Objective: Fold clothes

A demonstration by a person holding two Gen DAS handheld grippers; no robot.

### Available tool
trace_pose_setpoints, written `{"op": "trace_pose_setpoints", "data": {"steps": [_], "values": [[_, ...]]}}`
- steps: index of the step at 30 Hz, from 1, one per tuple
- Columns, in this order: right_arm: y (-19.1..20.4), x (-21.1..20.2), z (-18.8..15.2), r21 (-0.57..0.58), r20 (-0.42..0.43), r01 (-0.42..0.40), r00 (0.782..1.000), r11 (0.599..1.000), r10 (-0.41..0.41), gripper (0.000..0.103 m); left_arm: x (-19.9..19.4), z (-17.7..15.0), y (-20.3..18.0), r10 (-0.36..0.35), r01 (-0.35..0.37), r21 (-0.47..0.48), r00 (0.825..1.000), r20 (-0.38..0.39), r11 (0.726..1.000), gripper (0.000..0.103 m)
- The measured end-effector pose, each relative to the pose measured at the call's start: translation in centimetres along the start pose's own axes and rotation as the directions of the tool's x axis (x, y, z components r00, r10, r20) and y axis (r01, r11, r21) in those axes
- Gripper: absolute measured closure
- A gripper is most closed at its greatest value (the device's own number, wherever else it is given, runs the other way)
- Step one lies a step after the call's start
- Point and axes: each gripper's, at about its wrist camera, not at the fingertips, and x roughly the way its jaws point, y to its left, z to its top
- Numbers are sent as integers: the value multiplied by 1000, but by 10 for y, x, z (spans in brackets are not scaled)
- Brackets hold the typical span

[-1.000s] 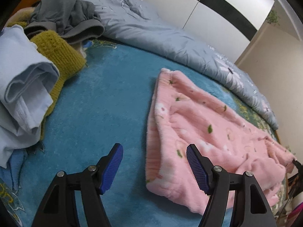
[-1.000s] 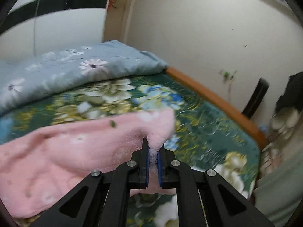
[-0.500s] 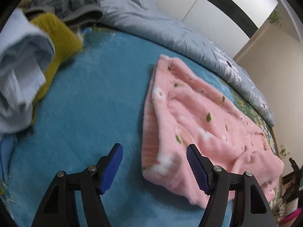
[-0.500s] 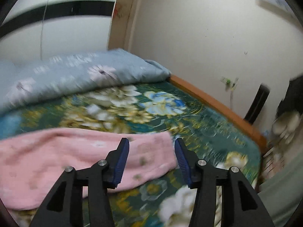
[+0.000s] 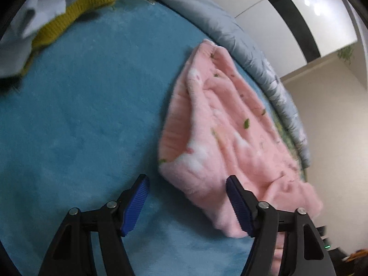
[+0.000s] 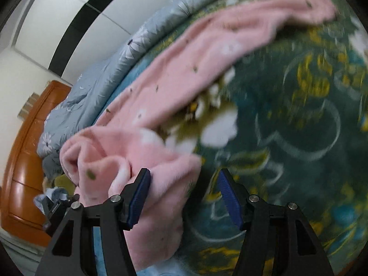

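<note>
A fluffy pink garment [image 5: 220, 133] with small green leaf marks lies on a blue blanket [image 5: 80, 115]. My left gripper [image 5: 187, 203] is open just above the blanket, its jaws either side of the garment's near corner, touching nothing. In the right wrist view the same pink garment [image 6: 174, 76] runs as a long strip across the floral bedsheet [image 6: 299, 119]. My right gripper [image 6: 184, 197] stands open over the garment's bunched near end, with its left pad [image 6: 139, 197] against the fleece.
A pile of clothes sits at the far left: a mustard knit [image 5: 76, 13] and a pale blue garment [image 5: 16, 30]. A grey-blue floral quilt [image 5: 241, 36] borders the far side. A wooden headboard [image 6: 25, 151] and white wardrobe doors [image 6: 76, 20] stand beyond.
My right gripper let go of the pink garment's edge, opened, and swung to face along the bed. My left gripper moved forward toward the garment's near corner; the clothes pile slid to the upper left.
</note>
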Motion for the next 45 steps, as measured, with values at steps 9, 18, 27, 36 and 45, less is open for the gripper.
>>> {"op": "trace_pose_setpoints", "data": {"steps": [9, 18, 27, 36, 45], "values": [[3, 4, 0, 112, -13, -44, 999, 993, 46, 89, 15, 3, -3, -19, 20, -64, 1000, 10, 998, 92], [83, -92, 62, -115, 266, -4, 963, 993, 34, 94, -89, 81, -50, -140, 131, 50, 942, 304, 990, 96], [119, -133, 65, -303, 380, 110, 925, 947, 14, 94, -113, 72, 0, -131, 123, 45, 939, 319, 991, 96], [72, -103, 43, -290, 293, 166, 953, 943, -77, 94, -86, 44, 64, -75, 85, -43, 977, 200, 995, 96], [99, -126, 31, -406, 355, 197, 934, 892, -45, 93, -104, 41, 46, -66, 50, 75, 971, 230, 996, 96]]}}
